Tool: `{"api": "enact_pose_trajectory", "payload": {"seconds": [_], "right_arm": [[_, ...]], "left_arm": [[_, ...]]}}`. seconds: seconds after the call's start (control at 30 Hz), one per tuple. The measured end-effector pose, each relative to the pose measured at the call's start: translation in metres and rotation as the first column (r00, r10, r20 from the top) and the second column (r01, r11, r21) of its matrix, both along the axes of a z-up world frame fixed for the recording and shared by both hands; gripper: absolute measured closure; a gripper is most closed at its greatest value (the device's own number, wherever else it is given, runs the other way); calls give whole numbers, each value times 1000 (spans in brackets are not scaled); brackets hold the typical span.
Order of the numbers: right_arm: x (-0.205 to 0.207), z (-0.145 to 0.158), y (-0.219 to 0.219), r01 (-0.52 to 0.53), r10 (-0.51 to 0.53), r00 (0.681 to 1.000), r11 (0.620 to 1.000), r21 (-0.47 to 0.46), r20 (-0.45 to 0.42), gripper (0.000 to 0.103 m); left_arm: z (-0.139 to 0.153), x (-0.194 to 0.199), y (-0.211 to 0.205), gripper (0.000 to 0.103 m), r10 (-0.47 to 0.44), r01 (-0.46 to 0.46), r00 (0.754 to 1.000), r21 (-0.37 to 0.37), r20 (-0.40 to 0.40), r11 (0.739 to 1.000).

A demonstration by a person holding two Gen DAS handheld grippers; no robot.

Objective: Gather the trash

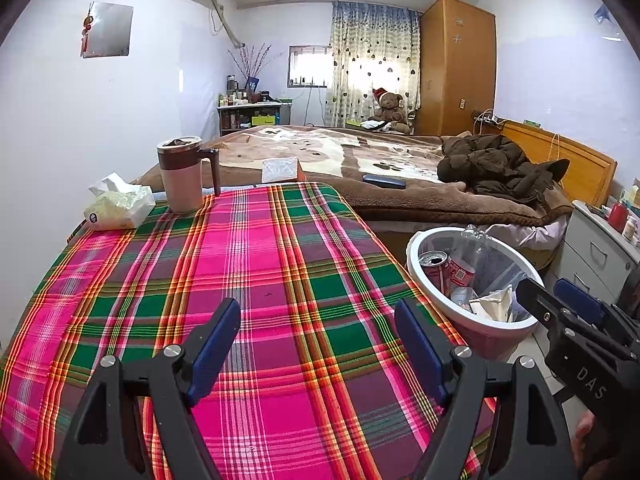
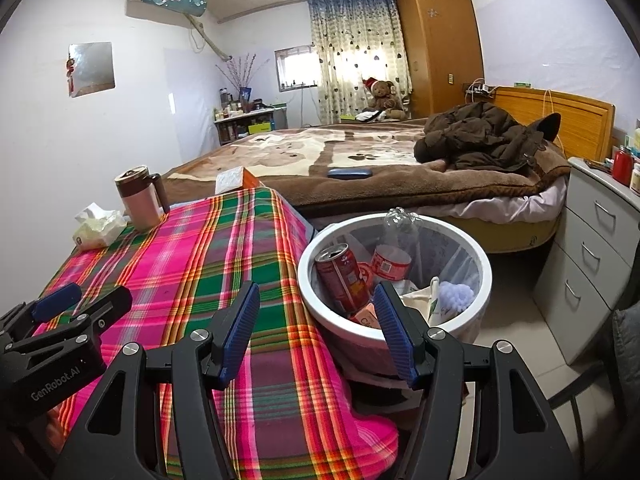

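A white-rimmed trash bin point(image 2: 312, 300) stands on the floor at the table's right edge; it also shows in the left wrist view point(image 1: 416, 252). It holds a red can point(image 2: 338, 276), a clear plastic bottle point(image 2: 400, 224), crumpled paper point(image 2: 424, 300) and other wrappers. My left gripper point(image 1: 318, 344) is open and empty over the plaid tablecloth point(image 1: 240, 264). My right gripper point(image 2: 316, 332) is open and empty, hovering at the table's edge just in front of the bin. Each gripper shows at the edge of the other's view.
A mug with a lid point(image 1: 184, 176) and a tissue pack point(image 1: 120, 204) sit at the table's far left. A tissue box point(image 1: 280, 170) lies at the far edge. The bed point(image 1: 360, 168) with a brown coat point(image 1: 496, 168) lies behind. A grey drawer unit point(image 2: 592, 248) stands right.
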State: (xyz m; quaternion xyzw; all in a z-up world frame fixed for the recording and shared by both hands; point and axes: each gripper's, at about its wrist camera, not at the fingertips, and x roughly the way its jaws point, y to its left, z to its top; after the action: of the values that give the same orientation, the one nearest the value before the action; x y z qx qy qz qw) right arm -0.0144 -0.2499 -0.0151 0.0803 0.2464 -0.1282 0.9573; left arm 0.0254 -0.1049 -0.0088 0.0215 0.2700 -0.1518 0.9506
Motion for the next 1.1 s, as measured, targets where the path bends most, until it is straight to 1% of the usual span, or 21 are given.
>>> {"api": "enact_pose_trajectory", "payload": {"seconds": [1.1], "right_arm": [[-2, 1, -1, 12, -12, 1000, 1000, 4, 3, 42]], "left_arm": [[-1, -2, 0, 22, -6, 6, 1000, -2, -3, 1000]]}}
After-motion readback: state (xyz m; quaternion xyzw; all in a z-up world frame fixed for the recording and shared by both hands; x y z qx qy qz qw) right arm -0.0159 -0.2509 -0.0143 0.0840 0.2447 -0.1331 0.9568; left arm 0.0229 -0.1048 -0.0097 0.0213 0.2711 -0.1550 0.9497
